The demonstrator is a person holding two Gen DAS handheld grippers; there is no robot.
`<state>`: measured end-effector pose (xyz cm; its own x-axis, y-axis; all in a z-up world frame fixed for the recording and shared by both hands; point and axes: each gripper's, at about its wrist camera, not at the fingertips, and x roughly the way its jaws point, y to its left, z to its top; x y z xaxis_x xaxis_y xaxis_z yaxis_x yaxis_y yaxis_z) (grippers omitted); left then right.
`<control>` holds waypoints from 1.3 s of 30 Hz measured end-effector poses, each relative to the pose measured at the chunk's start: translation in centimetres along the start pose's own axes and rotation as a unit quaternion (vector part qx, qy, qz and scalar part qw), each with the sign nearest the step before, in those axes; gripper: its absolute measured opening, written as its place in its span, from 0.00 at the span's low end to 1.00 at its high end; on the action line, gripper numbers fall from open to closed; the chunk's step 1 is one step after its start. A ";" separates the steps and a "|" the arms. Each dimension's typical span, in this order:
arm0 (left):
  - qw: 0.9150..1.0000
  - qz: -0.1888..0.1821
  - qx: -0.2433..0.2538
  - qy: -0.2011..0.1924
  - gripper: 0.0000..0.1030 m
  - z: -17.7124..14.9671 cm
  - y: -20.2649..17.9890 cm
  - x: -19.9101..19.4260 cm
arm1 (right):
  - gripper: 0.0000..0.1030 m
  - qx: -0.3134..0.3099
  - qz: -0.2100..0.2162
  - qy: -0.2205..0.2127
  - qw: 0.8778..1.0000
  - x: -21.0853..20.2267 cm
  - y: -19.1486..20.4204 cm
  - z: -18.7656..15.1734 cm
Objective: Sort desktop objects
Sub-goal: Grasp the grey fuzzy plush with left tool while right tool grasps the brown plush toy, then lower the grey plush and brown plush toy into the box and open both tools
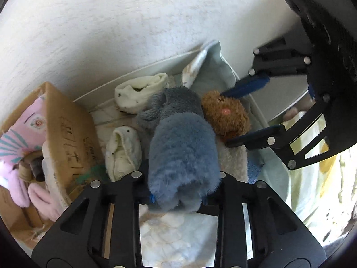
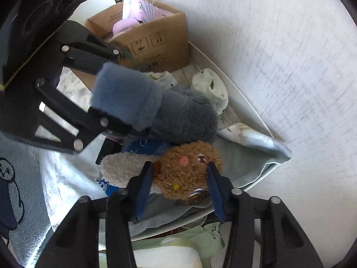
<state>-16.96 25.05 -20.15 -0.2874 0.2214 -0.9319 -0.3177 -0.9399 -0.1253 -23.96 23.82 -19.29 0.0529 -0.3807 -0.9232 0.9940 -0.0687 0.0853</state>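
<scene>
Left gripper (image 1: 178, 198) is clamped on the blue fuzzy sock (image 1: 181, 156), lifted just beside the right gripper (image 2: 180, 178), whose spread jaws straddle the brown plush sock (image 2: 187, 169) without pinching, probably readying a grasp.

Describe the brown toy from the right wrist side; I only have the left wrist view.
Observer: The brown toy has a stitched dark eye beside its pink cheek and a small yellow dot lower down.
Operator: Report what sits just behind it.
Observer: A blue cloth with white print, partly tucked under the fuzzy blue sock.
Operator: Check below the tray's near edge.
Observer: A pale green cloth lies there, outside the white tray and close to the right tongs.
</scene>
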 end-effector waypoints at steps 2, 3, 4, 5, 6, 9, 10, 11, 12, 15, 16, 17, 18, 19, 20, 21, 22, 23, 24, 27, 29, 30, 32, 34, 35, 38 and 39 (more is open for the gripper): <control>1.000 -0.004 -0.003 -0.007 0.22 -0.2 0.4 -0.9 | 0.38 0.005 0.001 -0.004 1.000 -0.6 0.2 0.1; 1.000 -0.005 -0.004 -0.010 0.22 -0.3 0.5 -1.3 | 0.37 0.007 0.000 -0.005 1.000 -0.8 0.3 0.1; 1.000 -0.007 -0.004 -0.014 0.22 -0.4 0.6 -1.9 | 0.36 0.009 -0.003 -0.006 1.000 -1.1 0.4 0.2; 1.000 -0.010 -0.004 -0.018 0.22 -0.5 0.7 -2.4 | 0.34 0.010 -0.006 -0.008 1.000 -1.5 0.6 0.3; 1.000 -0.011 -0.005 -0.021 0.22 -0.6 0.7 -3.0 | 0.23 0.012 -0.010 -0.009 1.000 -1.9 0.8 0.4; 0.999 -0.014 -0.002 -0.037 0.22 -0.7 0.9 -5.0 | 0.04 0.017 -0.008 -0.005 1.000 -3.1 1.3 0.8; 0.999 -0.014 0.000 -0.041 0.22 -0.9 1.1 -5.7 | 0.04 0.014 -0.019 0.000 1.000 -3.4 1.7 1.1; 0.999 -0.013 0.001 -0.044 0.22 -0.9 1.2 -6.2 | 0.04 0.014 -0.031 0.007 0.999 -3.4 2.0 1.2; 0.999 -0.013 -0.001 -0.045 0.22 -0.3 1.1 -6.5 | 0.04 0.016 -0.030 0.011 0.999 -3.3 2.4 0.7; 0.999 -0.017 -0.007 -0.048 0.22 0.2 1.4 -7.2 | 0.04 0.041 -0.033 0.014 0.999 -2.9 2.3 0.2; 0.999 -0.019 -0.011 -0.049 0.22 0.1 1.7 -7.4 | 0.04 0.057 -0.042 0.016 0.997 -2.7 2.3 0.0; 0.998 -0.022 -0.014 -0.051 0.22 0.1 1.9 -7.6 | 0.04 0.080 -0.055 0.018 0.995 -2.6 2.3 -0.1; 0.998 -0.025 -0.016 -0.053 0.22 0.1 2.1 -7.9 | 0.05 0.116 -0.067 0.016 0.991 -2.5 2.0 -0.1; 0.998 -0.027 -0.019 -0.056 0.22 0.2 2.0 -7.7 | 0.08 0.148 -0.071 0.013 0.986 -2.6 1.4 -0.9; 0.998 -0.029 -0.021 -0.057 0.22 0.1 2.1 -8.1 | 0.09 0.185 -0.071 0.008 0.980 -2.8 1.4 -1.5; 0.997 -0.032 -0.024 -0.061 0.22 -0.1 2.3 -8.6 | 0.12 0.229 -0.067 -0.001 0.971 -2.9 1.6 -2.2; 0.997 -0.034 -0.027 -0.065 0.22 -0.3 2.4 -8.9 | 0.17 0.267 -0.063 -0.010 0.962 -2.9 2.1 -2.8; 0.997 -0.036 -0.027 -0.068 0.22 -0.5 2.5 -9.5 | 0.21 0.303 -0.059 -0.023 0.951 -2.9 2.9 -3.5; 0.996 -0.036 -0.028 -0.071 0.22 -0.7 2.7 -9.9 | 0.32 0.326 -0.057 -0.031 0.943 -2.7 3.8 -3.8; 0.996 -0.035 -0.027 -0.077 0.22 -1.3 3.4 -11.0 | 0.51 0.402 -0.064 -0.068 0.911 -2.4 6.0 -4.9; 0.996 -0.040 -0.032 -0.079 0.22 -1.5 4.1 -11.6 | 0.51 0.469 -0.076 -0.089 0.875 -1.9 6.8 -5.7; 0.995 -0.043 -0.035 -0.081 0.22 -1.6 4.5 -11.8 | 0.51 0.497 -0.077 -0.100 0.859 -2.0 6.4 -5.7; 0.995 -0.047 -0.038 -0.083 0.22 -1.9 5.4 -12.5 | 0.51 0.555 -0.064 -0.127 0.820 -1.2 6.4 -6.4; 0.995 -0.047 -0.035 -0.085 0.22 -2.0 6.0 -12.7 | 0.51 0.588 -0.061 -0.130 0.796 -1.2 5.0 -5.7; 0.995 -0.045 -0.033 -0.086 0.22 -2.0 6.4 -12.7 | 0.51 0.598 -0.070 -0.133 0.787 -0.8 4.7 -5.6; 0.995 -0.041 -0.030 -0.088 0.22 -2.1 7.4 -13.0 | 0.51 0.624 -0.113 -0.146 0.759 -0.1 3.4 -5.2; 0.995 -0.042 -0.031 -0.088 0.22 -2.3 7.8 -13.0 | 0.51 0.633 -0.127 -0.148 0.749 0.2 2.7 -5.1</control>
<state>-13.65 14.28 -9.77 -0.4176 0.3365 -0.8440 -0.2925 -0.9292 -0.2258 -20.73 28.28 -21.18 -0.3314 -0.3821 -0.8627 0.0709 -0.9218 0.3810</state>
